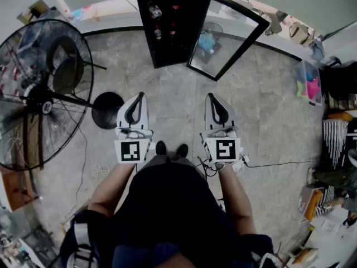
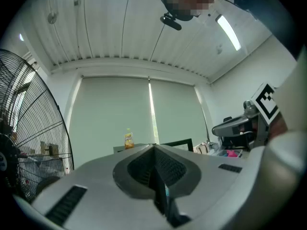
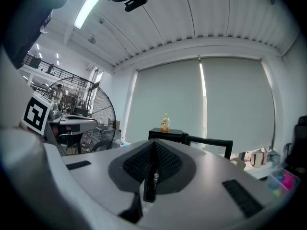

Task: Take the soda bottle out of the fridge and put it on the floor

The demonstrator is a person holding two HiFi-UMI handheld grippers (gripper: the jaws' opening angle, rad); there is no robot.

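Note:
A black mini fridge (image 1: 179, 44) stands on the floor ahead with its glass door (image 1: 235, 33) swung open to the right. Small bottles (image 1: 157, 11) sit on its shelves; I cannot tell which is the soda. A yellow bottle (image 3: 165, 122) stands on top of the fridge (image 3: 168, 134). My left gripper (image 1: 140, 96) and right gripper (image 1: 211, 97) are held side by side, well short of the fridge, both shut and empty. In the right gripper view a red-capped bottle (image 3: 156, 177) shows through the slit under the closed jaws (image 3: 154, 143). The left gripper (image 2: 154, 147) points at the fridge top too.
A big pedestal fan (image 1: 39, 94) stands at the left, its round base (image 1: 107, 109) near my left gripper. A cable (image 1: 273, 163) runs across the floor at the right. A plastic box (image 1: 309, 82) and clutter line the right wall. The person's shoes (image 1: 170, 148) are between the grippers.

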